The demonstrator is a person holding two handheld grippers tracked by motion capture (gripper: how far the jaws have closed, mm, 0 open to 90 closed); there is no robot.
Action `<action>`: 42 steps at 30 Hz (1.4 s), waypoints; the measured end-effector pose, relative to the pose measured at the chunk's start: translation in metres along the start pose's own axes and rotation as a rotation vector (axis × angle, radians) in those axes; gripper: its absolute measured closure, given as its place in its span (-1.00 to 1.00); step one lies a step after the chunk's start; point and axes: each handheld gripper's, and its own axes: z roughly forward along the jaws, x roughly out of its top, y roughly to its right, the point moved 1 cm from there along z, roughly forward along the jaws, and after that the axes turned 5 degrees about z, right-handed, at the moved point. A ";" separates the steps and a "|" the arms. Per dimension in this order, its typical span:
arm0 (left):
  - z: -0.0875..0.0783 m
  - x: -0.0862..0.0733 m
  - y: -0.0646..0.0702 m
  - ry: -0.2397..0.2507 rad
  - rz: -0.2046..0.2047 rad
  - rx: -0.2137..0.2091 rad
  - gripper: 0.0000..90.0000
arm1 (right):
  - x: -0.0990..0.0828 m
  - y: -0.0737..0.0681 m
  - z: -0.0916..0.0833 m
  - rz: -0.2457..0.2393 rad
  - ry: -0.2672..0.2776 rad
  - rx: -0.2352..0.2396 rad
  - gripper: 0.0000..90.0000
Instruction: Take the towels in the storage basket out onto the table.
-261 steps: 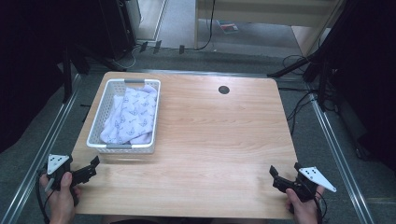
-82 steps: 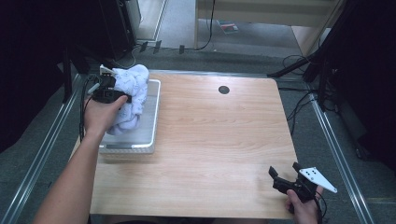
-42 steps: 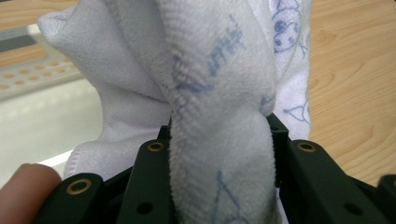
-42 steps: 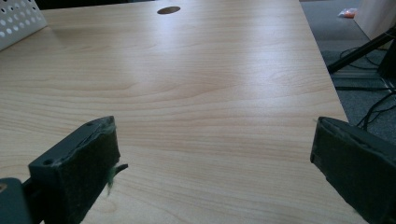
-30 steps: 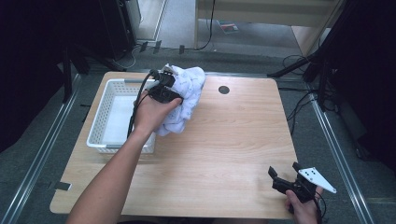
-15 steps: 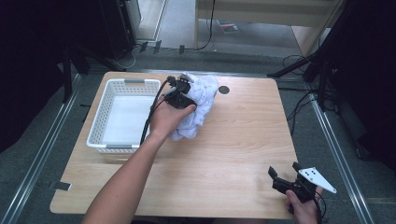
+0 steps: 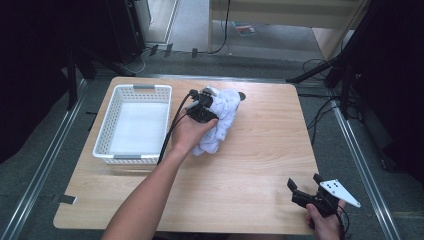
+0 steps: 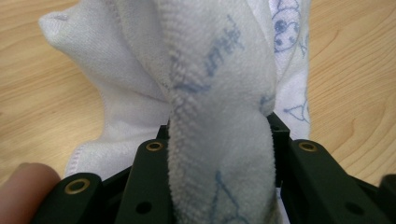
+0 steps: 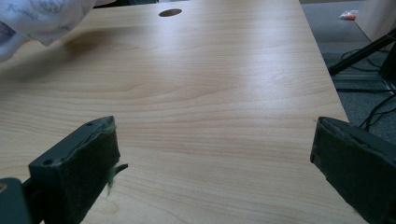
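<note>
A white towel with a blue print (image 7: 222, 116) hangs bunched above the middle of the wooden table (image 7: 250, 165), to the right of the basket. My left gripper (image 7: 204, 106) is shut on the towel (image 8: 219, 135), whose thick fold fills the space between the jaws. The white plastic basket (image 7: 105, 131) stands at the table's left with nothing in it. My right gripper (image 7: 306, 188) rests open near the front right corner, its jaws wide apart over bare wood (image 9: 215, 154). A corner of the towel (image 9: 42, 18) hangs at the top left of the right gripper view.
A round cable hole (image 7: 242, 96) lies in the table just behind the towel (image 9: 170, 12). Metal rails (image 7: 45, 160) run along both sides of the table. Cables and stand legs (image 7: 325, 70) lie on the floor beyond the far right corner.
My left gripper lifted the towel out of the basket and carried it rightward over the table's middle. The basket is left with nothing inside. The right gripper has stayed put.
</note>
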 end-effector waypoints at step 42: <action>0.043 -0.012 0.018 -0.010 -0.019 -0.022 0.14 | 0.000 -0.001 0.000 0.001 -0.001 0.000 -0.97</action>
